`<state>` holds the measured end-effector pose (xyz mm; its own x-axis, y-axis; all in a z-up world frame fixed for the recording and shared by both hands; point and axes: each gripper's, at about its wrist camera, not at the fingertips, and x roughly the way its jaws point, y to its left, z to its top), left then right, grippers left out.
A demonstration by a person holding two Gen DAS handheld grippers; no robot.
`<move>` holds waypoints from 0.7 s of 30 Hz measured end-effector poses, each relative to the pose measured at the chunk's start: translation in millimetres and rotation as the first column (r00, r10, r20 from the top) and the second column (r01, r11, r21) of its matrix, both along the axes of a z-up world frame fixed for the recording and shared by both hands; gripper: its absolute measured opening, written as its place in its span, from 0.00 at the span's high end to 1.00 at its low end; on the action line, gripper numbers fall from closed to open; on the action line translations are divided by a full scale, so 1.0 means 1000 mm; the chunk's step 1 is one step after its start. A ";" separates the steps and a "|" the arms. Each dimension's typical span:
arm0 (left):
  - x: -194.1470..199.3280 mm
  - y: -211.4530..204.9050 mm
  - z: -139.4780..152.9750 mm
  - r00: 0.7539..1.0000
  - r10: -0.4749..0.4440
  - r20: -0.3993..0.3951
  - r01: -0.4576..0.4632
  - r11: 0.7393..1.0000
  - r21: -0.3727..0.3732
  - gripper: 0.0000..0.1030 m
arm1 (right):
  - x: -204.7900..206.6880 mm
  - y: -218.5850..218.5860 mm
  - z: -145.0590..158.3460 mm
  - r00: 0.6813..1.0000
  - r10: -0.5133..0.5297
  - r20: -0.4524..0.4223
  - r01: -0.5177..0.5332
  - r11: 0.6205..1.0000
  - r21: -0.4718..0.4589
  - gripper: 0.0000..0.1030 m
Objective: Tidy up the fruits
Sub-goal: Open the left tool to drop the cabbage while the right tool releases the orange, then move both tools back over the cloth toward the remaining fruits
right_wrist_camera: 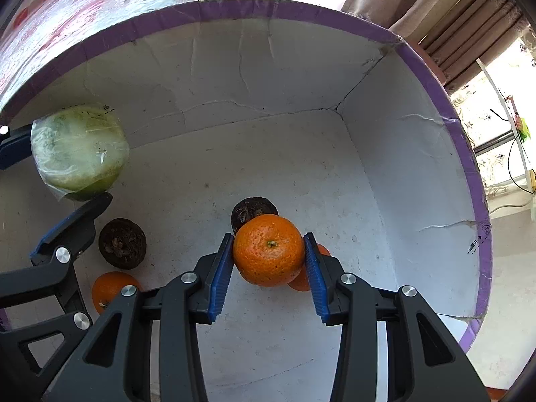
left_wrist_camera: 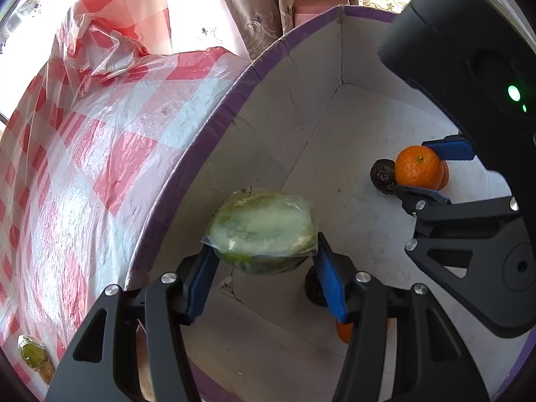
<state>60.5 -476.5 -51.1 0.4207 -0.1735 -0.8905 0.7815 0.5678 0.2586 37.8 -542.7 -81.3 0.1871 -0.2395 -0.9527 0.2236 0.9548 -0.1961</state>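
Your left gripper clamps a film-wrapped green fruit, pale and blurred under its plastic, near the box's left wall. Your right gripper pinches a bright orange, hiding most of another orange. Two dark wrinkled fruits sit on the box floor; a third orange lies half hidden.

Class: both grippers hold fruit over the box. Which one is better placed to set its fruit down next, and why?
Right, probably. The right gripper holds its orange low, beside fruit already on the box floor; the left gripper carries the bulkier wrapped green fruit.
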 end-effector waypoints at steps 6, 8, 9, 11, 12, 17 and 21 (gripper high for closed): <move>-0.002 -0.003 -0.003 1.000 -0.003 0.017 0.003 1.000 0.017 0.45 | 0.003 -0.002 -0.006 1.000 -0.009 -0.013 0.009 1.000 -0.021 0.53; -0.004 -0.003 -0.003 1.000 -0.003 0.017 0.003 1.000 0.017 0.45 | 0.003 -0.002 -0.005 1.000 -0.008 -0.017 0.007 1.000 -0.026 0.51; -0.005 -0.003 -0.003 1.000 -0.003 0.023 0.002 1.000 0.020 0.45 | 0.003 -0.001 -0.005 1.000 -0.006 -0.017 0.005 1.000 -0.027 0.49; -0.005 -0.003 -0.003 1.000 -0.005 0.023 0.004 1.000 0.019 0.45 | 0.001 0.000 -0.007 1.000 -0.005 -0.017 0.005 1.000 -0.028 0.48; -0.007 -0.003 -0.003 1.000 -0.005 0.023 0.004 1.000 0.019 0.45 | 0.000 -0.001 -0.007 1.000 -0.005 -0.017 0.005 1.000 -0.030 0.48; -0.009 -0.002 -0.003 1.000 -0.014 0.014 0.014 1.000 0.008 0.42 | 0.000 -0.001 -0.005 1.000 -0.005 -0.008 0.004 0.999 -0.033 0.41; -0.012 -0.002 -0.003 1.000 -0.017 0.013 0.017 1.000 0.005 0.40 | -0.001 0.002 -0.002 1.000 -0.005 -0.006 0.004 0.999 -0.034 0.40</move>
